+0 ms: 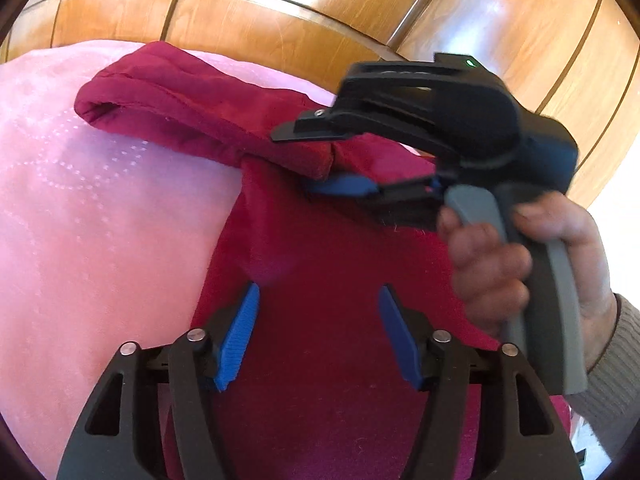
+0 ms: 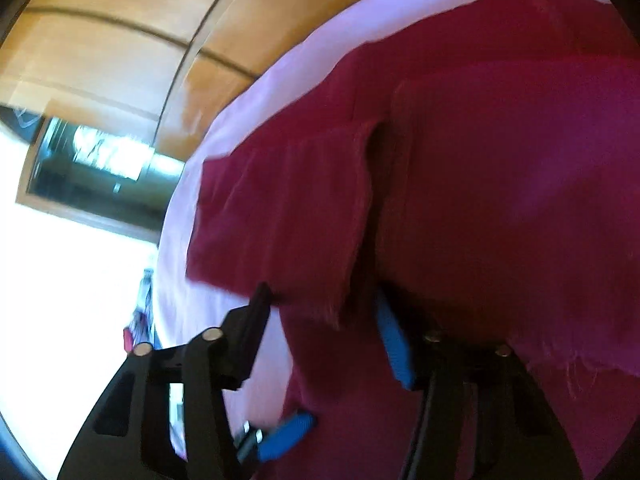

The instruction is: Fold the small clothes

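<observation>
A dark red garment is seen spread over a pink bedspread, with one sleeve lying out to the side, its cuff open toward the left. Behind the bed, glossy wooden panels are caught in bright light. In the left wrist view the left tool is held above the body of the garment, its blue fingers spread well apart with only cloth seen between them, nothing gripped. Further up, the right tool is held by a hand wrapped round its grey handle, at the spot where the sleeve meets the body; a fold of red fabric passes between its black upper finger and blue lower finger, though whether the fabric is actually pinched cannot be told. In the right wrist view, which is blurred, that tool is seen with its fingers set apart, and a loose flap of the garment hangs down between them. The pink bedspread is seen at the left edge of the fabric there.
</observation>
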The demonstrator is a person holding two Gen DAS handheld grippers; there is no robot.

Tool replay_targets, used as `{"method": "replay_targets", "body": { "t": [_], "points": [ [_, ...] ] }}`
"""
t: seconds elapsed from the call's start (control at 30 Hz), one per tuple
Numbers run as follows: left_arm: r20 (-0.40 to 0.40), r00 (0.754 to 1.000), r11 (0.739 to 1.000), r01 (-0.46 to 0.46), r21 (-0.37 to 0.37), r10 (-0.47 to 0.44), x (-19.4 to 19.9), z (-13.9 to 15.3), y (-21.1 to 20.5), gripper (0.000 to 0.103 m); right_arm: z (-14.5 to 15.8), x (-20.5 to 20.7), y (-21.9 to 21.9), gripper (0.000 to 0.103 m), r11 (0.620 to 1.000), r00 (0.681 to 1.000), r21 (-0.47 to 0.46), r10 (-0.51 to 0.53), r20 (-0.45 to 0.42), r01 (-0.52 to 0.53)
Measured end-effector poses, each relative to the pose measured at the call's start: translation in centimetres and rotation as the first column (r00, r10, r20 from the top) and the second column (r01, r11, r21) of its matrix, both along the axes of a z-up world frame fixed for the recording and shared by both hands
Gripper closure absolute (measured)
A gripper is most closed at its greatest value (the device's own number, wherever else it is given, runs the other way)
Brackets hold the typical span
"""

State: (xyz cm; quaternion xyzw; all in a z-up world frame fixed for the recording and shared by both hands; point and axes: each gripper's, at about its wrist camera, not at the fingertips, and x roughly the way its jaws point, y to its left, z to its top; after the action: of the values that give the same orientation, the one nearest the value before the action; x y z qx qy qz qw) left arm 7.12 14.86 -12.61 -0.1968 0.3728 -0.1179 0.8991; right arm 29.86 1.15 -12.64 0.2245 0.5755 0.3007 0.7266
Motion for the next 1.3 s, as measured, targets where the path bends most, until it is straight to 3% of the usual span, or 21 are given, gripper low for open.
{"method": "replay_targets", "body": {
  "t": [0.07,0.13,0.2,0.33,0.37,0.43,0.57,0.67,0.8,0.97,1.1,1.23,1.27,1.3],
  "points": [
    [-0.001,1.0,1.0,0.002,0.004,-0.002,-0.1,0.0,-0.1,0.041,0.5,0.1,0.4,0.098,0.998,0.999,-0.048,-0.034,0.038,0.036],
    [-0.001,1.0,1.0,0.0,-0.005,0.0,-0.1,-0.1,-0.1,0.041,2.2,-0.4,0.9,0.098,0.996,0.994,-0.08,-0.029,0.108,0.038],
    [-0.001,1.0,1.0,-0.001,0.005,0.001,-0.1,-0.1,-0.4,0.041,4.5,-1.3,1.6,0.098,0.998,0.984,-0.056,0.022,0.175,-0.013],
    [-0.004,1.0,1.0,0.0,0.012,0.0,-0.3,0.0,-0.6,0.041,11.7,-3.5,2.2,0.098,0.987,0.905,-0.131,0.141,0.402,-0.095],
    [-0.005,1.0,1.0,-0.001,0.014,0.001,-0.4,0.0,-0.7,0.041,14.0,-4.0,1.5,0.098,0.984,0.873,-0.155,0.147,0.465,-0.083],
    [-0.007,1.0,1.0,-0.001,0.025,0.001,-0.4,0.0,-0.9,0.041,16.6,-4.2,-0.8,0.098,0.987,0.841,-0.16,0.116,0.529,-0.035],
    [-0.01,1.0,0.999,0.0,0.038,0.0,0.2,0.0,-1.2,0.039,19.2,-4.2,-7.9,0.098,0.985,0.816,-0.131,-0.02,0.578,0.116],
    [-0.013,1.0,0.999,-0.001,0.055,0.002,0.4,0.1,-1.6,0.039,18.6,-3.7,-13.5,0.098,0.967,0.819,-0.113,-0.129,0.559,0.229],
    [-0.016,1.0,0.997,0.001,0.074,0.001,0.7,0.0,-2.0,0.037,14.8,-3.3,-20.6,0.098,0.922,0.835,-0.147,-0.246,0.493,0.359],
    [-0.02,1.0,0.995,0.004,0.098,-0.002,1.0,0.0,-2.9,0.036,6.2,-3.8,-26.2,0.098,0.861,0.874,-0.244,-0.362,0.323,0.446],
    [-0.026,1.0,0.993,0.003,0.119,0.0,1.0,0.1,-3.0,0.036,1.1,-3.9,-27.8,0.098,0.846,0.882,-0.26,-0.414,0.227,0.464],
    [-0.072,0.997,0.983,0.013,0.182,0.0,1.4,1.1,-3.7,0.036,1.0,-4.8,-29.0,0.098,0.843,0.864,-0.209,-0.452,0.224,0.495],
    [-0.078,0.997,0.982,0.013,0.187,0.001,1.6,1.7,-3.6,0.036,1.2,-5.1,-29.2,0.095,0.843,0.864,-0.213,-0.45,0.226,0.495],
    [-0.07,0.998,0.984,0.008,0.177,0.004,1.7,2.4,-3.3,0.036,1.5,-5.4,-29.3,0.084,0.841,0.863,-0.219,-0.447,0.236,0.495]
  ]
}}
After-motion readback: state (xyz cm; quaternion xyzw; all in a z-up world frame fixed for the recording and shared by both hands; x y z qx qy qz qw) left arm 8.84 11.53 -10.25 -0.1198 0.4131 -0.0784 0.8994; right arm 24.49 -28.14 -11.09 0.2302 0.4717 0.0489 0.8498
